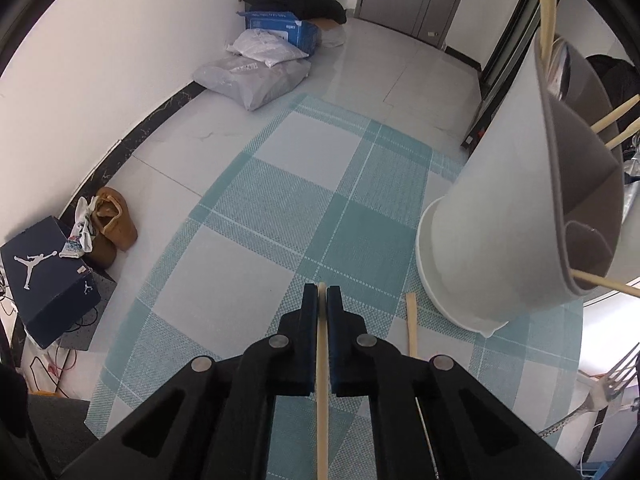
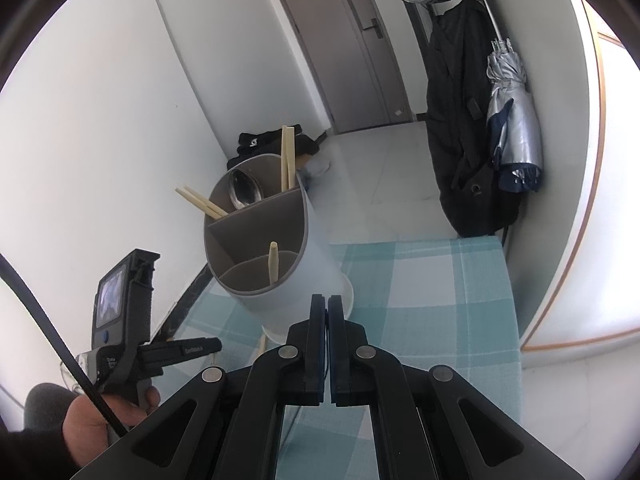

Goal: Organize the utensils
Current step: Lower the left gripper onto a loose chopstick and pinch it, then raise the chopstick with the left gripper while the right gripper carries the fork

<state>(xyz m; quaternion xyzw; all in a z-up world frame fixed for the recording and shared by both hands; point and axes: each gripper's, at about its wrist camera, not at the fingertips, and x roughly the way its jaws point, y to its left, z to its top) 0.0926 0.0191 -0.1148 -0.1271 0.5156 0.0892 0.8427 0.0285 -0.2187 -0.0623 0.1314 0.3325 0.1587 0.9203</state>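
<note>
Now my left gripper [image 1: 322,292] is clamped on a chopstick [image 1: 322,380] running lengthwise between its jaws, above the checked cloth [image 1: 256,200]; my right gripper [image 2: 326,304] is closed, empty, near the holder [image 2: 280,256].

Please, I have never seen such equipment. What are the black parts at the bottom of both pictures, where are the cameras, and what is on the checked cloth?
No robot here: a person holds one hand-held gripper in each hand, and each carries a camera looking along its two fingers. The left hand-held gripper is shut on a wooden chopstick. The right hand-held gripper is shut and holds nothing visible. On the checked tablecloth stands a white utensil holder with compartments, containing chopsticks and a metal spoon. Another chopstick lies beside it, and a fork shows at the left view's right edge.
</note>
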